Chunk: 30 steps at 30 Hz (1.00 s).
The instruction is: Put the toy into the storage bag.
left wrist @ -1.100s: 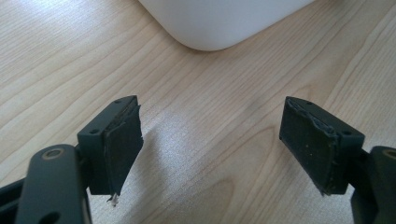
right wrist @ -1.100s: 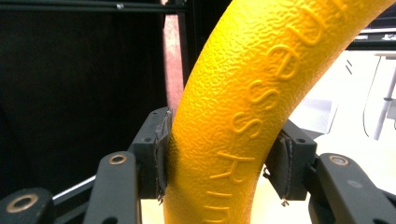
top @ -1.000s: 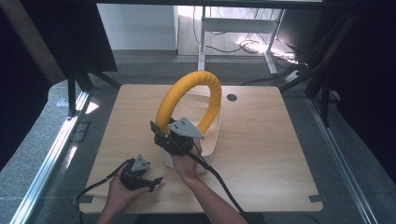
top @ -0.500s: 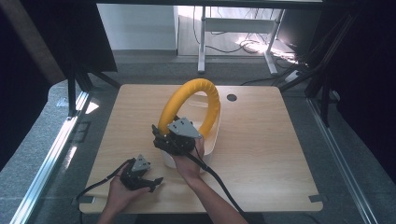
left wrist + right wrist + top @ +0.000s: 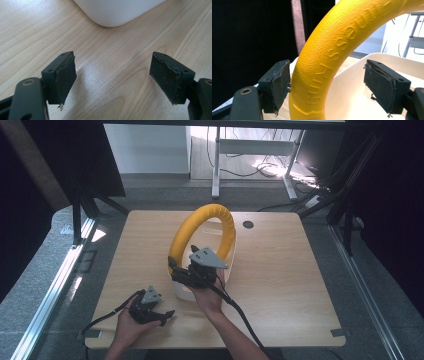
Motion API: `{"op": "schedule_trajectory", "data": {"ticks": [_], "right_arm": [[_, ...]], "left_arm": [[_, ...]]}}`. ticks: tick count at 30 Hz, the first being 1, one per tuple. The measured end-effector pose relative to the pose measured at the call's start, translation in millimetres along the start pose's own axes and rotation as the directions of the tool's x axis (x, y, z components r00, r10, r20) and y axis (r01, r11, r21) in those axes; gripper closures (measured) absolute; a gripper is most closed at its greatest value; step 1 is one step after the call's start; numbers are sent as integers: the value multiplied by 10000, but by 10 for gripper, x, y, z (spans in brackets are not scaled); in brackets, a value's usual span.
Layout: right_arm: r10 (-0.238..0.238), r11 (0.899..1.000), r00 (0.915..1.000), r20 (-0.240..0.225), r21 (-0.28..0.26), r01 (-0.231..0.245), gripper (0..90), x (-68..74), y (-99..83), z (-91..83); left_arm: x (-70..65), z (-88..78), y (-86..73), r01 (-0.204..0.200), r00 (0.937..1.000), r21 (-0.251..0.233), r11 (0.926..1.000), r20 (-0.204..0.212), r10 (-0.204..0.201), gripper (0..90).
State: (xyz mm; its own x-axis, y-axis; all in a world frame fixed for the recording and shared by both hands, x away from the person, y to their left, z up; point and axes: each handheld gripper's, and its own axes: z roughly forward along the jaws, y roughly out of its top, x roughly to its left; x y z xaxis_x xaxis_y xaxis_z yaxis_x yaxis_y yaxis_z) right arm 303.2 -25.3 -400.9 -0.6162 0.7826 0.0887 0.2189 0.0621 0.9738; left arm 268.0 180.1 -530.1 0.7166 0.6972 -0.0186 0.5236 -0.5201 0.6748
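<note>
Jaws of the right hand-held gripper point(image 5: 325, 85) have just opened around the yellow ring point(image 5: 332, 55), whose base seems hidden in the white basin point(image 5: 352, 95).

Black tongs point(image 5: 172, 270) with frayed pads point(image 5: 280, 85), trailing cables.

Yellow ring point(image 5: 329, 62) cut off at top edge; white tub point(image 5: 117, 11) mostly beyond frame; ring lettering partly unreadable.
</note>
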Motion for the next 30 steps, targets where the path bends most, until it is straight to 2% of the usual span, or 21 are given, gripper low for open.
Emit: {"op": "schedule_trajectory", "data": {"ticks": [2, 3, 6, 9, 11, 14, 22, 24, 25, 28, 30], "right_arm": [[-34, 10000, 10000, -54, -44, 34, 213, -12, 0, -20], [6, 10000, 9997, -257, -85, -8, 214, -38, 4, -69], [89, 9999, 9988, -480, -110, -95, 215, -88, 12, -137], [54, 9999, 9987, -509, -116, -60, 218, -117, 15, -180], [-94, 9998, 9985, -534, -189, 84, 225, -196, 12, -271], [-114, 9998, 9986, -525, -186, 105, 226, -238, 9, -312], [-255, 9993, 9990, -367, -289, 244, 255, -531, -13, -592], [-295, 9991, 9989, -368, -304, 284, 258, -555, -17, -615], [-387, 9987, 9987, -337, -343, 376, 267, -625, -32, -688], [-515, 9981, 9983, -255, -342, 506, 272, -691, -53, -749], [-571, 9980, 9983, -130, -266, 567, 279, -804, -100, -835]], "left_arm": [[-1, -1, 0, 8, 10000, -2, 10000, -10, -8, 212], [-1, 0, 0, 5, 10000, -1, 10000, -11, -5, 212], [-3, 4, -1, -13, 10000, 41, 10000, -18, 14, 211], [-5, 3, -2, -18, 10000, 51, 10000, -25, 18, 211], [-5, 0, -2, -11, 10000, 31, 10000, -41, 11, 211], [-5, 0, -2, 5, 10000, 26, 10000, -27, -5, 211], [-6, 2, -2, 16, 10000, 64, 10000, -63, -16, 211], [-6, 2, -1, 21, 10000, 64, 10000, -61, -21, 211], [-6, 3, -1, 20, 10000, 72, 10000, -59, -20, 211], [-8, 3, -2, 23, 10000, 78, 10000, -63, -23, 211], [-10, 4, -2, 59, 10000, 75, 10000, -60, -59, 211]]}}
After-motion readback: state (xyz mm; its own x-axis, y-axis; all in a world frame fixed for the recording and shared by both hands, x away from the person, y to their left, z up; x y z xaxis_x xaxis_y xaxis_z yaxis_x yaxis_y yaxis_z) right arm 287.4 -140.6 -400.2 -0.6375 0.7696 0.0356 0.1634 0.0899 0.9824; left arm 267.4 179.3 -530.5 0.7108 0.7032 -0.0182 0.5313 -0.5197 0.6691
